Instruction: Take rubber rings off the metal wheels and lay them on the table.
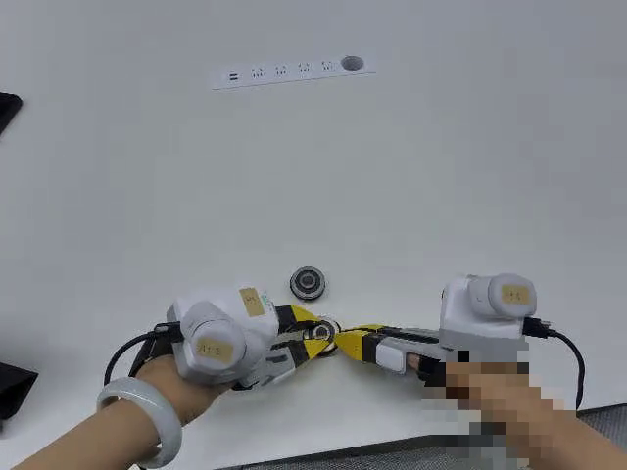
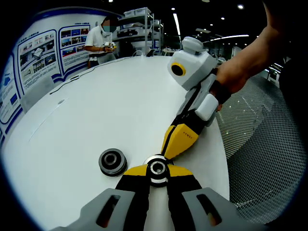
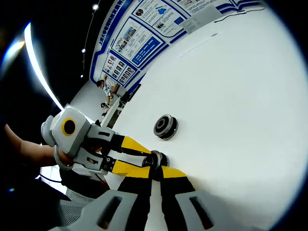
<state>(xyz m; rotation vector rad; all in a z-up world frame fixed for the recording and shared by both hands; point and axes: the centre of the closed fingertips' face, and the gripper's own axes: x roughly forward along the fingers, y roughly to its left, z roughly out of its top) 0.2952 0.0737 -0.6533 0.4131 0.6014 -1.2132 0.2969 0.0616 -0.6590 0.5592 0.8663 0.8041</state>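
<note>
The small metal wheel (image 2: 158,168) with its black rubber ring (image 3: 163,159) is held just above the white bench (image 1: 411,176), near the front edge and between the two tools. The left tool (image 1: 312,339) is clenched on the wheel, one yellow-tipped jaw on each side. The right tool (image 3: 155,169) meets it head-on with its jaws drawn together at the wheel's rim, apparently pinching the ring to peel it away. A second black-rimmed metal wheel (image 1: 308,283) lies flat on the bench just beyond them, and its ring seems to be in place. No loose ring lies on the bench, so the task looks barely begun: the first ring is only now being worked off, and the second wheel is untouched. Farther back lies a white power strip (image 1: 284,70). Each tool body carries a yellow sticker (image 1: 514,293) whose writing is too small to read. The blue wall posters (image 2: 72,45) in the left gripper view are also illegible.
</note>
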